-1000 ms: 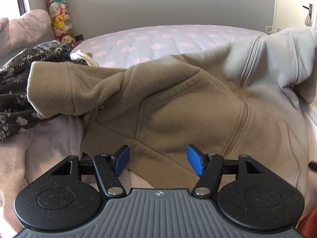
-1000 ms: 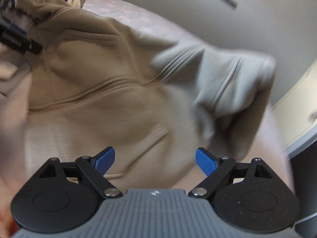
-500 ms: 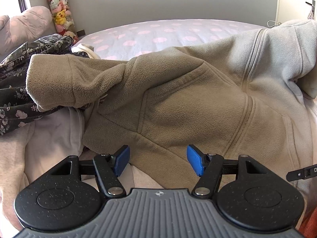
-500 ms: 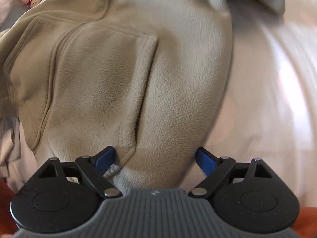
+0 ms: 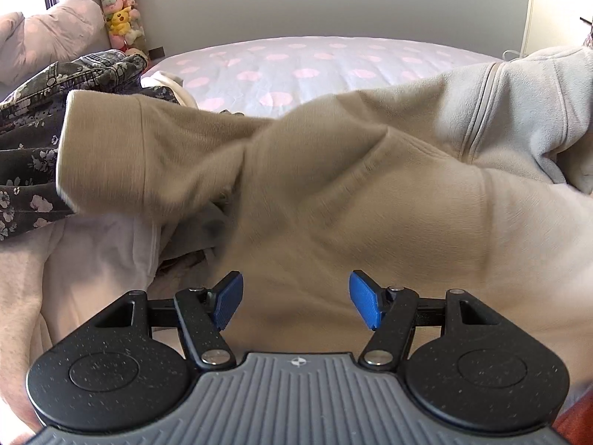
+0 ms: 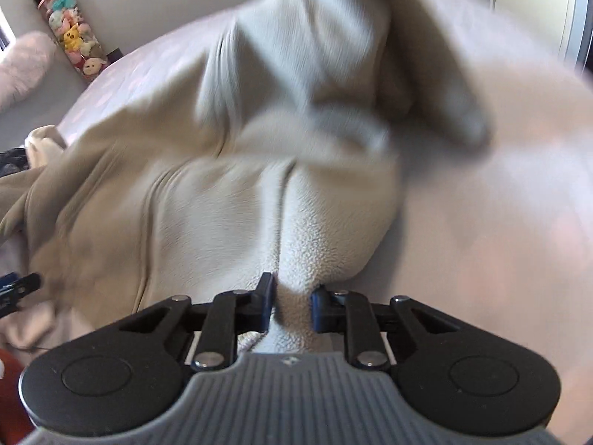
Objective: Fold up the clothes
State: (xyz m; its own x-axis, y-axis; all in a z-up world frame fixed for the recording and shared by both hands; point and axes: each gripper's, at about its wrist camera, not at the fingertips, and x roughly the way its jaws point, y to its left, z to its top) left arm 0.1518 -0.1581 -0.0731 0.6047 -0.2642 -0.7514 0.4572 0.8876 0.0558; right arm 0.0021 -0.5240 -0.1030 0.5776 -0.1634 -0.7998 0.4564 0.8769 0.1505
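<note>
My right gripper (image 6: 292, 306) has just squeezed in and now pinches the fuzzy tan hoodie (image 6: 229, 200) (soft and thick). My left gripper (image 5: 295, 299) stays wide, holding nothing. The hoodie lies across the spotty bed (image 5: 315, 70).

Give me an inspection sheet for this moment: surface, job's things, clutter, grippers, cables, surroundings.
Surface: bed with a pink-dotted sheet, pale blanket nearer.
Job's things: tan fleece hoodie spread out, one sleeve thrown across to the left.
Clutter: dark floral garment beside the sleeve; pink pillow.
Grippers: left gripper open above the hoodie's hem, pinching nothing; right gripper has just been closing, jaws now pinching a fold of hoodie.
Cables: white cord down the far wall.
Surroundings: grey wall, tube of plush toys in the corner.
</note>
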